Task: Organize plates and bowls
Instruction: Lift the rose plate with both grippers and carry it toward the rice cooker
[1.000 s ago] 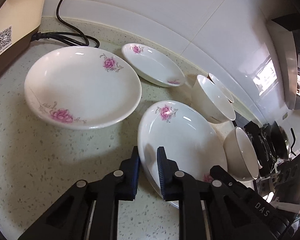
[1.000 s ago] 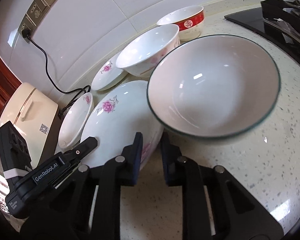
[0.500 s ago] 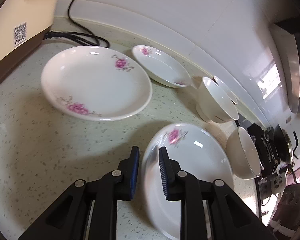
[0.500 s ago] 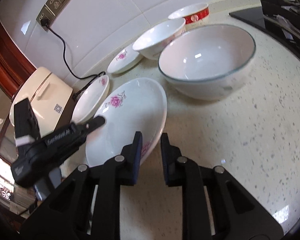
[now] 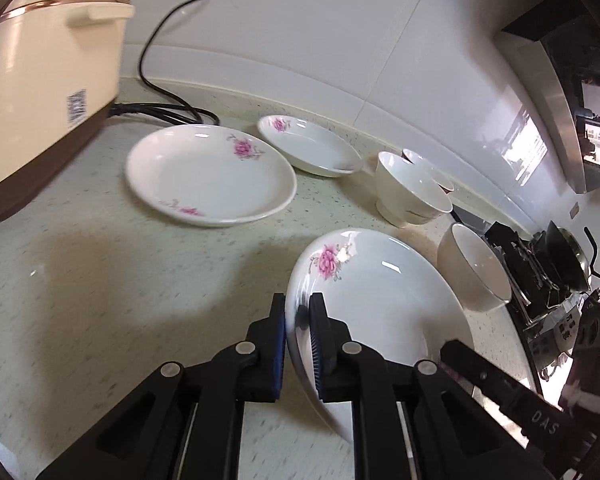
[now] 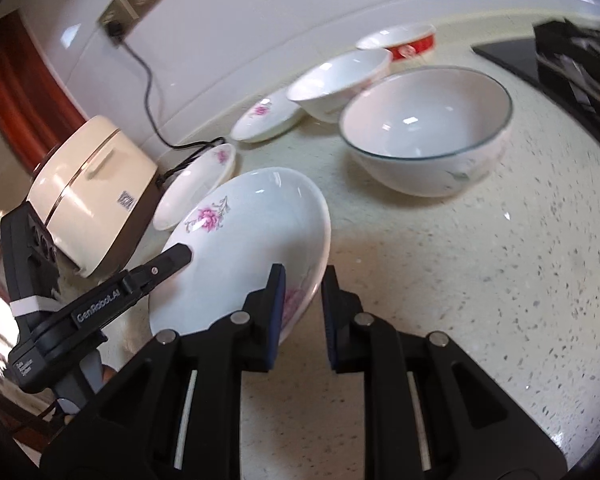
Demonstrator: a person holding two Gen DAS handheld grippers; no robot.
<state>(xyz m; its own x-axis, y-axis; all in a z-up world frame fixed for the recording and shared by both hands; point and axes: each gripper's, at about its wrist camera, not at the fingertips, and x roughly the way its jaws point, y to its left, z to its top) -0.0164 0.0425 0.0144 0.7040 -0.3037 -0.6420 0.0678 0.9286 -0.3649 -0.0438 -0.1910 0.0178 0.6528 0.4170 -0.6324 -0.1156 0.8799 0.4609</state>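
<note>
My left gripper [image 5: 299, 316] is shut on the near rim of a white plate with pink flowers [image 5: 380, 304] and holds it tilted above the counter. The same plate shows in the right wrist view [image 6: 244, 256]. My right gripper [image 6: 303, 292] stands around the plate's other rim with its jaws apart, a gap showing on the right side. A second flowered plate [image 5: 210, 176] and a smaller one [image 5: 310, 146] lie on the counter beyond. A large white bowl with a green rim [image 6: 428, 128] stands to the right.
A cream rice cooker [image 5: 40, 72] stands at the left, its black cord [image 5: 160, 40] running up the wall. Two more bowls, one white [image 6: 340, 80] and one red-banded [image 6: 400, 42], sit by the tiled wall. A gas hob [image 5: 548, 260] lies at the far right.
The held plate has come up off the counter and tilted. Both grippers have pulled back from the bowls. My right gripper's jaws have opened wider around the rim.
</note>
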